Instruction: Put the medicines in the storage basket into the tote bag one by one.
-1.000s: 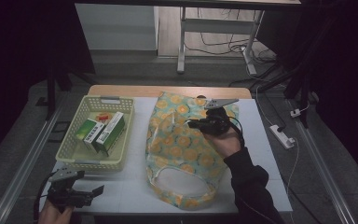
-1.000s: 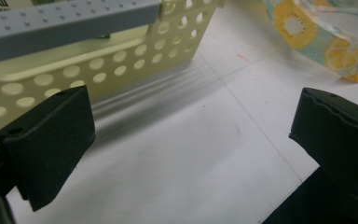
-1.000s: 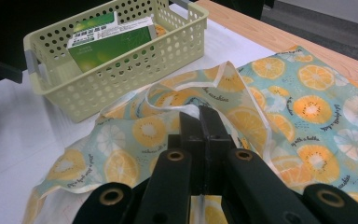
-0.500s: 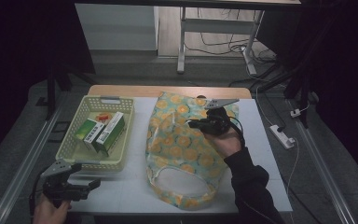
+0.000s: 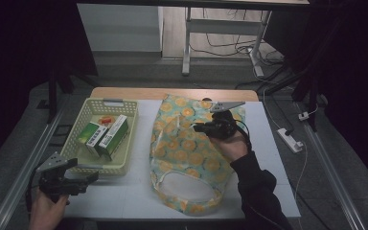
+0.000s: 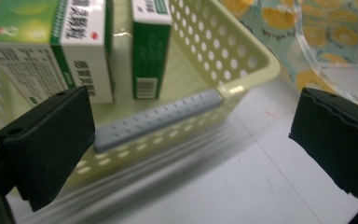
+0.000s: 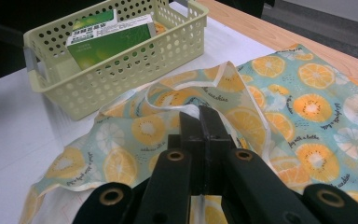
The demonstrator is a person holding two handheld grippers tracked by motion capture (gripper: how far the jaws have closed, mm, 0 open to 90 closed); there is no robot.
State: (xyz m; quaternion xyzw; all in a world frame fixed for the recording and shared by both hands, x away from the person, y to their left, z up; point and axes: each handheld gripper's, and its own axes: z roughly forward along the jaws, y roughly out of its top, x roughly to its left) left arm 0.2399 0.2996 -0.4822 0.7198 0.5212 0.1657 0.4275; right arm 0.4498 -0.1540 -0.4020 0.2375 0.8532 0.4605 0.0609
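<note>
A cloth bag [image 5: 191, 153] printed with orange slices lies flat on the white table, its mouth toward me. My right gripper [image 5: 202, 127] rests over its upper middle, and its jaws are shut on a raised fold of the bag's white-trimmed edge [image 7: 223, 81]. My left gripper [image 5: 87, 175] hovers open at the table's front left, just before the near rim of a pale yellow basket [image 5: 84, 111]. In the left gripper view the wide-apart jaws frame the basket's near corner [image 6: 242, 65] and its grey handle strip [image 6: 158, 119]. Two green and white boxes [image 5: 112, 136] lie in the basket.
A small orange item [image 5: 106, 120] sits at the back of the basket. The wooden table edge [image 5: 134, 93] runs along the far side. A power strip [image 5: 290, 140] lies on the floor to the right. Bare white table [image 5: 120, 196] lies between basket and bag.
My left gripper has risen and come forward from the bottom left corner toward the basket's near rim. The right gripper and the bag have stayed put.
</note>
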